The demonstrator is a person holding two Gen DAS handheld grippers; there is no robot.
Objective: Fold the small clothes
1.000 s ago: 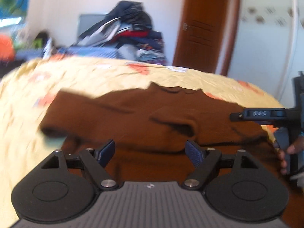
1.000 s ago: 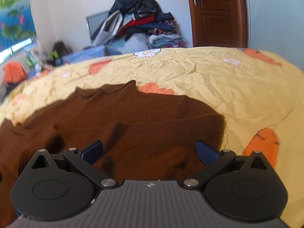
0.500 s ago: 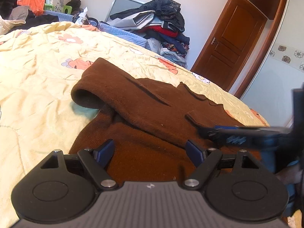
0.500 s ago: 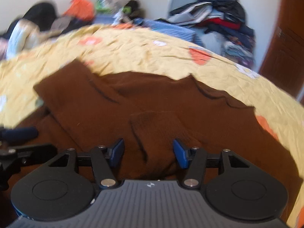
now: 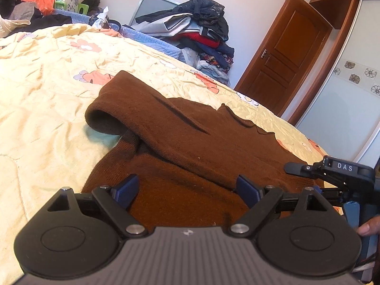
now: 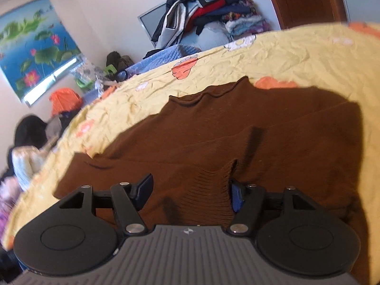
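Room: bedroom walls, a wooden door (image 5: 287, 54) and a heap of piled clothes (image 5: 197, 30) are seen behind a bed.
Surface: a yellow flowered quilt (image 5: 42, 99) is spread across the bed, creased throughout.
Sweater: a brown knitted sweater (image 5: 190, 142) is laid flat on the quilt, collar pointed toward the far side; one sleeve is folded across the body, its open cuff (image 5: 104, 121) seen at the sweater's left edge in the left wrist view.
Left gripper: the left gripper (image 5: 187, 190) is held low over the near hem of the sweater; its jaws have just been opening and are spread wide, with knit seen beneath the gap but pressed by neither pad.
Right gripper: the right gripper (image 6: 190, 192) is placed over a ribbed cuff (image 6: 204, 190) of the sweater; its jaws have just been opening, the ribbed knit is bunched between them, the right pad is partly hidden behind it, and the left pad is seen clear of the cloth.
Neighbouring tool: the right gripper's black body, marked DAS, is seen at the right edge of the left wrist view, just beside the sweater's near corner.
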